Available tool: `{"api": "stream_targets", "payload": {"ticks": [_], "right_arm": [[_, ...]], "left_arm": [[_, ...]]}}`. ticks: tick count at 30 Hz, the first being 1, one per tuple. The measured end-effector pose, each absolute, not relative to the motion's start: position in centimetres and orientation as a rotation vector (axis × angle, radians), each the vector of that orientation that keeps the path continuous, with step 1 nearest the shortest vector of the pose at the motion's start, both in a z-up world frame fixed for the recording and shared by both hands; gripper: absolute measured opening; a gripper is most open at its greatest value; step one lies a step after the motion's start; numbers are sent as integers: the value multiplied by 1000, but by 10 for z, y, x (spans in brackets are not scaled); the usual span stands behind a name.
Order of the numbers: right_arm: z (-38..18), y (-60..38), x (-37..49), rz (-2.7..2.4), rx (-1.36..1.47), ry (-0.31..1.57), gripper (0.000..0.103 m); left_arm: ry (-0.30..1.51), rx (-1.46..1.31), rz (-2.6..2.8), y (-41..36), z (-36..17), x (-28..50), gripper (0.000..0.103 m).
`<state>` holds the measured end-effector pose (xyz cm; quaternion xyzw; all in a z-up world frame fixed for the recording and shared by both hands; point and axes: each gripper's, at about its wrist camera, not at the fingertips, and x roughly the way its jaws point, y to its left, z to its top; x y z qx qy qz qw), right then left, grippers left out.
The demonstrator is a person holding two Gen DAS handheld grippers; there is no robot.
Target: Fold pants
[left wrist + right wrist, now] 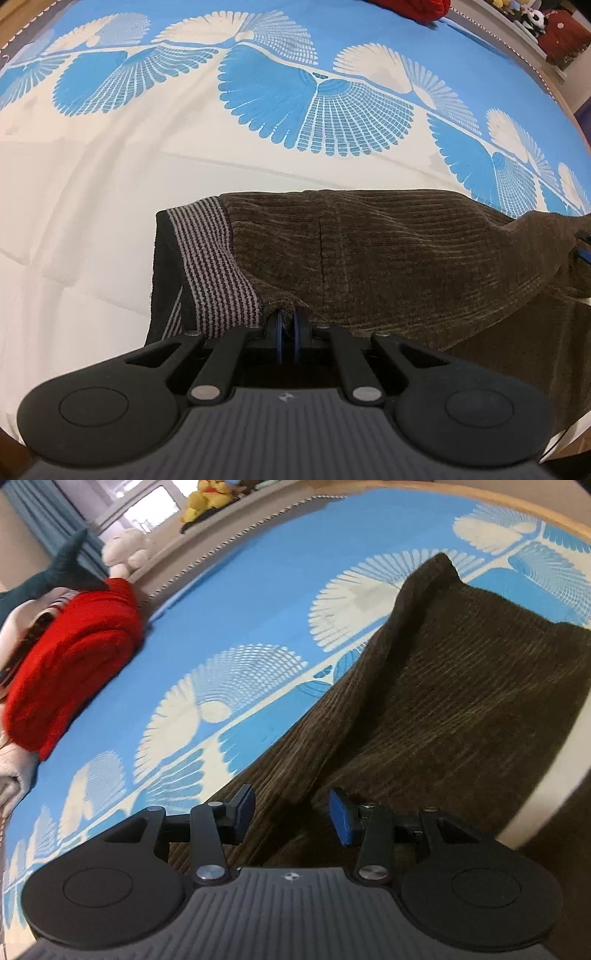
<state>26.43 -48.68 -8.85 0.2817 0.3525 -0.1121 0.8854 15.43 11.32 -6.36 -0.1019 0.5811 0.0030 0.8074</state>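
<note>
Brown corduroy pants on bedspread | left tool pinching pants edge | right tool spread wide, holding nothing

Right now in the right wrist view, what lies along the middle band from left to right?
Red folded blanket → blue bedspread with white fan print → brown corduroy pants, beneath the open right gripper.
</note>
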Motion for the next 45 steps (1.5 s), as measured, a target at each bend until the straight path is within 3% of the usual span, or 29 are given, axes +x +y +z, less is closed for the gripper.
{"api": "stream_targets", "payload": {"ticks": [5,7,9,10,19,27,31,36,38,39,42,45], "right_arm": [[-99,-484,280,-269,525,746,47],[-98,-480,281,-277,508,739,36],[-93,-477,283,-293,488,727,11],[-91,-475,283,-310,479,721,6],[-43,-474,249,-316,506,635,3],[20,-463,141,-298,503,572,3],[12,-458,90,-286,453,697,3],[-51,-473,68,-229,426,1050,3],[-59,-482,68,-192,452,1072,7],[-56,-487,66,-199,457,1042,8],[-39,-506,61,-266,489,929,20],[-27,-534,54,-326,600,819,31]], "left_arm": [[1256,-252,-3,120,-66,159,7],[1257,-246,-9,119,-66,160,7],[1256,-233,-15,118,-65,159,7],[1256,-230,-18,117,-66,159,7],[1204,-187,-70,119,-53,145,5],[1111,-222,-99,147,-23,109,3],[1116,-192,-75,160,-20,89,0],[1224,-162,-59,167,-39,87,1],[1232,-213,-53,170,-41,89,4],[1233,-247,-55,172,-41,91,12],[1232,-347,-63,176,-42,95,50],[1263,-373,-41,173,-50,100,52]]}}
